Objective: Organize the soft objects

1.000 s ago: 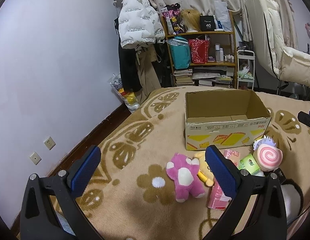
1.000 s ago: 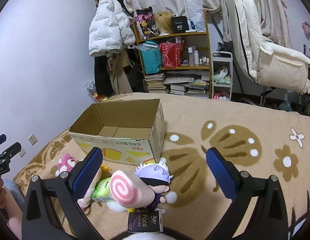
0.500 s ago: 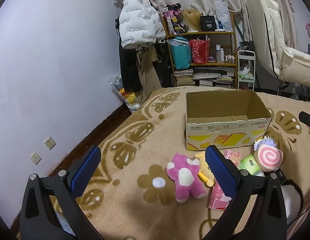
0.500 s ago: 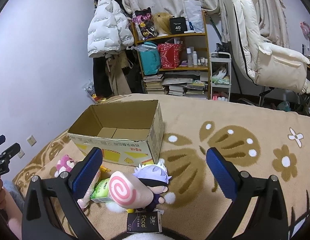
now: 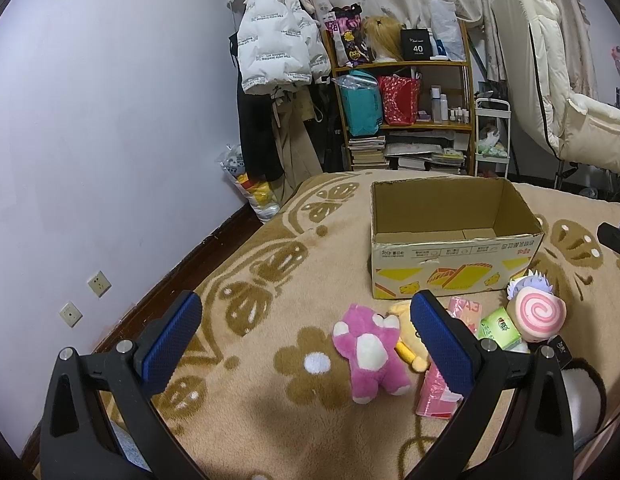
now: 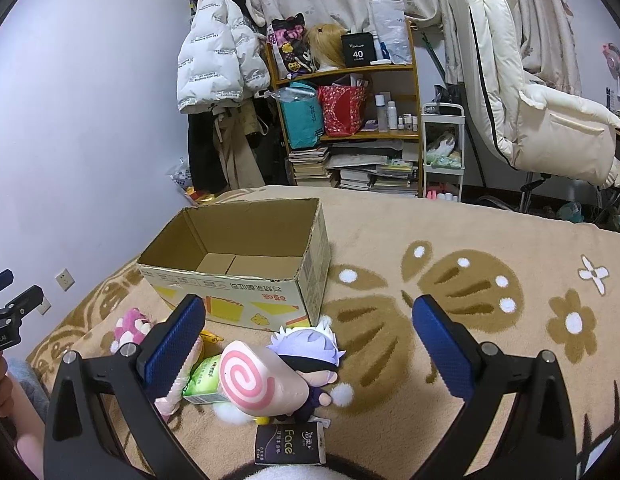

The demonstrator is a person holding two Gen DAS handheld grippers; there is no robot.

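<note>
An open, empty cardboard box (image 5: 449,252) (image 6: 246,280) stands on the tan patterned blanket. In front of it lie a pink plush bear (image 5: 369,352) (image 6: 128,324), a yellow plush (image 5: 405,340), a pink swirl roll plush (image 5: 535,314) (image 6: 256,380), a white-haired doll (image 6: 313,350) (image 5: 527,280), a green tissue pack (image 5: 499,326) (image 6: 204,380), a pink tissue pack (image 5: 437,388) and a black tissue pack (image 6: 290,442). My left gripper (image 5: 306,340) is open above the blanket, left of the bear. My right gripper (image 6: 308,340) is open above the doll and roll.
A shelf (image 6: 349,120) full of bags and books, a hanging white jacket (image 5: 276,40) and a cream chair (image 6: 529,100) stand beyond the bed. The wall (image 5: 90,120) is on the left. The blanket (image 6: 469,260) stretches right of the box.
Both views shifted only slightly; the right gripper dipped a little nearer the toys. Both grippers stay open and empty.
</note>
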